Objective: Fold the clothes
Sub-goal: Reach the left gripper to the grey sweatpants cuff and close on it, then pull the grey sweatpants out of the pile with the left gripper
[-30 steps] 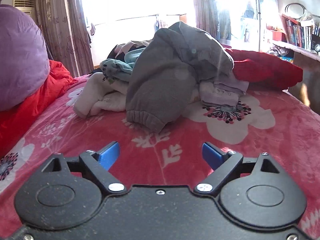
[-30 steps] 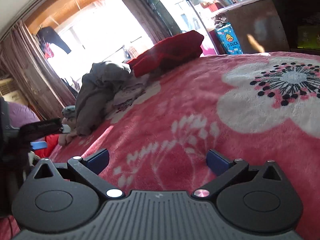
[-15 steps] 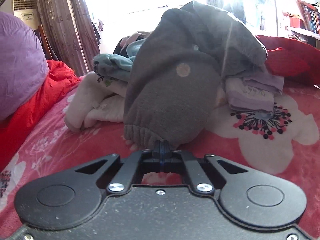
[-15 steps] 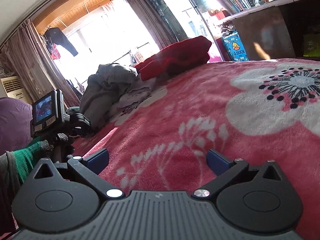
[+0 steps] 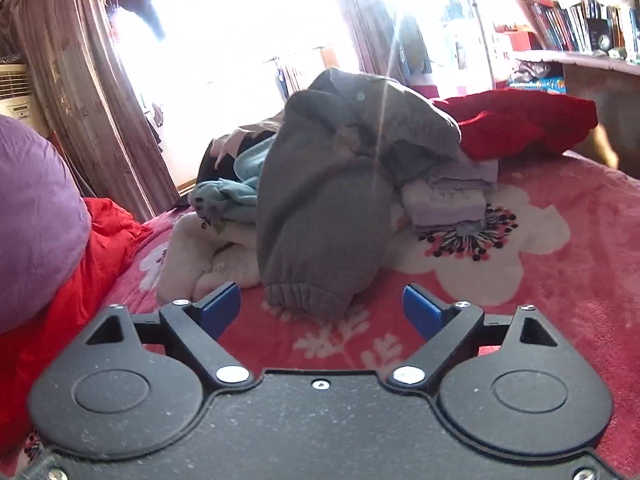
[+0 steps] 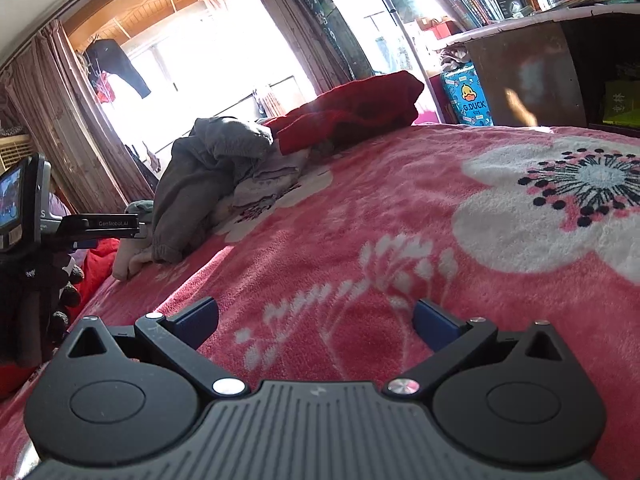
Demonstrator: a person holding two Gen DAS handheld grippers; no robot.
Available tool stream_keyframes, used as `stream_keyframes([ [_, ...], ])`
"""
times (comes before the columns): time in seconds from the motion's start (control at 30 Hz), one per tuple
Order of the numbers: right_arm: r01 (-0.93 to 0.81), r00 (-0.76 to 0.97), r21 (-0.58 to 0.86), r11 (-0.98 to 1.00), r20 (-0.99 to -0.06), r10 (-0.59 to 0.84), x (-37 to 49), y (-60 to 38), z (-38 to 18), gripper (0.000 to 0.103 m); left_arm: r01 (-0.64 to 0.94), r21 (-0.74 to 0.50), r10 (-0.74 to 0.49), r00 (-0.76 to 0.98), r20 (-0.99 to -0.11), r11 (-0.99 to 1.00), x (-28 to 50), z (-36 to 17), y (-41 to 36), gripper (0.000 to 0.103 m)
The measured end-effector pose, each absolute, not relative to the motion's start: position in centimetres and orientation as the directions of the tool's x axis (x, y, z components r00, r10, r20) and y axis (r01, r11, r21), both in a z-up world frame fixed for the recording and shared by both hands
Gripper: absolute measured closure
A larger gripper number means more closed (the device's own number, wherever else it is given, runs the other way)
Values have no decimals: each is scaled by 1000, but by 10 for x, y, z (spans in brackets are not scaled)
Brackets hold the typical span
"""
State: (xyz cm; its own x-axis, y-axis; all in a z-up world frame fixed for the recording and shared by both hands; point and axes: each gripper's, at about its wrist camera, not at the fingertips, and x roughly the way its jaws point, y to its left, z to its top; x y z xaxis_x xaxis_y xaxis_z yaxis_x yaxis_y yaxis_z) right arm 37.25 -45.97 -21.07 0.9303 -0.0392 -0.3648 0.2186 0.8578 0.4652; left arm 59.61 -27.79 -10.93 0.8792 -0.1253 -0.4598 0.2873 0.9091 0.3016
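Clothes sit heaped toward the far side of a pink floral blanket (image 5: 560, 272), with a grey sweatshirt (image 5: 324, 200) draped over the front of the pile so that its ribbed cuff hangs down to the blanket. Under and beside it lie a cream garment (image 5: 208, 256) on the left, a pale blue piece (image 5: 232, 196) above that, folded lilac items (image 5: 448, 200) on the right, and a red knit (image 5: 520, 124) behind them near the far edge of the bed. The left gripper (image 5: 322, 308) hovers low just in front of the grey cuff, its blue-padded fingers spread wide and holding nothing; the cuff lies between and slightly beyond the tips, not touching them. A purple pillow (image 5: 36, 216) and red bedding (image 5: 92, 280) crowd the left margin, leaving little room there. The right gripper (image 6: 316, 324) is also spread and empty, hovering over a broad bare stretch of blanket well apart from the pile, with flat space ahead and to its right up to a wooden desk (image 6: 532, 68) at the bedside. In the right wrist view the left gripper's body (image 6: 100, 224) reaches toward the grey sweatshirt (image 6: 200, 176).
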Motion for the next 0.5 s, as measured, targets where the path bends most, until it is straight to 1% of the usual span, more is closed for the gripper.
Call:
stream_keyframes([
  [0.1, 209, 936, 472, 856, -351, -35, 371, -460, -212, 0, 267, 323, -92, 879, -467, 908, 618, -123, -293, 13],
  [0.23, 199, 942, 482, 853, -334, -31, 369, -460, -214, 0, 243, 309, -61, 864, -499, 920, 652, -140, -301, 13],
  [0.27, 199, 942, 481, 854, -333, -32, 369, -460, -214, 0, 238, 310, -51, 859, -509, 920, 660, -145, -302, 24],
  [0.3, 198, 942, 480, 855, -333, -32, 370, -459, -214, 0, 241, 303, -49, 849, -527, 922, 666, -147, -301, 41],
  [0.33, 198, 942, 479, 855, -333, -31, 371, -459, -215, 0, 245, 296, -48, 838, -544, 923, 672, -150, -301, 86],
  [0.37, 197, 942, 479, 855, -334, -30, 372, -459, -215, 0, 247, 287, -48, 828, -559, 926, 677, -152, -300, 86],
  [0.4, 197, 942, 480, 855, -334, -30, 372, -459, -215, 0, 247, 267, -62, 832, -552, 932, 675, -148, -297, 88],
  [0.43, 198, 942, 480, 855, -336, -29, 373, -459, -215, 0, 247, 268, -65, 836, -545, 931, 671, -144, -295, 91],
  [0.5, 201, 939, 478, 855, -341, -30, 375, -459, -214, 0, 254, 285, -69, 845, -530, 924, 658, -134, -292, 92],
])
